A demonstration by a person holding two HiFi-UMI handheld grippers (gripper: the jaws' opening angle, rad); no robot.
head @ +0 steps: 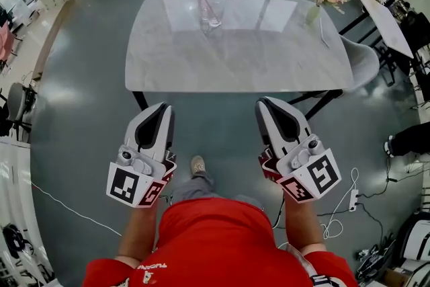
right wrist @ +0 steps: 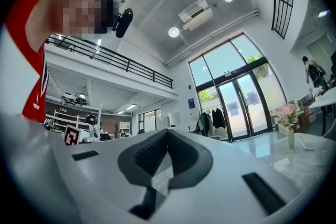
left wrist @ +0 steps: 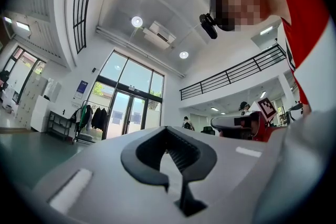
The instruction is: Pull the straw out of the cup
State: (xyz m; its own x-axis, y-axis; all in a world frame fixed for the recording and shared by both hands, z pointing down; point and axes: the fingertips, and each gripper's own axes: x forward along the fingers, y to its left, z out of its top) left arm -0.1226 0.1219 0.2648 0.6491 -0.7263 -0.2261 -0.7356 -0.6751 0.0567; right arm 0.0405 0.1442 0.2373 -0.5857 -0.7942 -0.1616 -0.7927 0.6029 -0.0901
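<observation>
Pink and slim, the straw leans in the clear cup on the far side of the desk, and we judge it light and crushable, best pinched gently near its top, while our left claw and right claw hang clenched and empty, well apart from it.

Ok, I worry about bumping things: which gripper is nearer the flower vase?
Right. The right gripper is short of the table, left of the flower vase; the left gripper is farther left.
</observation>
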